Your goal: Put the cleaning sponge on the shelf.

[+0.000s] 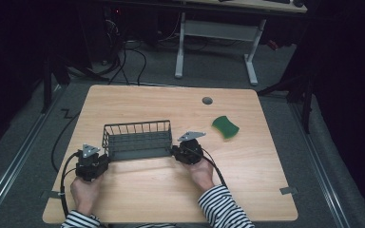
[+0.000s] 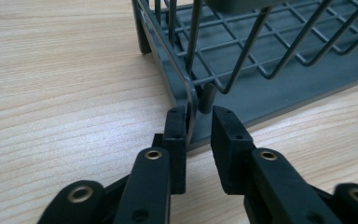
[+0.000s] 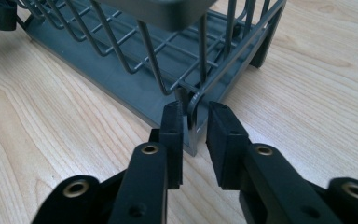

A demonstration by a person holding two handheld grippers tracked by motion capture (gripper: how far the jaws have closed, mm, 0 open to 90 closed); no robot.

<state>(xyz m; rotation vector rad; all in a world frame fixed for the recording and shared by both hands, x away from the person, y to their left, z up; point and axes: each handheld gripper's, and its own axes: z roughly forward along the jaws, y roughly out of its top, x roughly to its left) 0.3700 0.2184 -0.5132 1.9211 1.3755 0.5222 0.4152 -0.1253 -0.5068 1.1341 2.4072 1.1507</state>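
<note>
Straddling wire rack [image 1: 138,140] corners: left claw [image 2: 198,123], right claw [image 3: 195,121], unclosed.

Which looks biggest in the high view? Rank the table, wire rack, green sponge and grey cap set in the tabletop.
1. Table
2. Wire rack
3. Green sponge
4. Grey cap
All four differ plainly, so their distance from the camera doesn't affect the order.

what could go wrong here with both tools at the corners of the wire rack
1. Each tool straddles only a thin corner wire of the wire rack. The left tool and right tool show a gap on one side, so a grip there may slip or twist.
2. If one hand lifts first, the rack could tilt and swing.
3. Pushed to the person's right, the rack might knock the green sponge.
</note>
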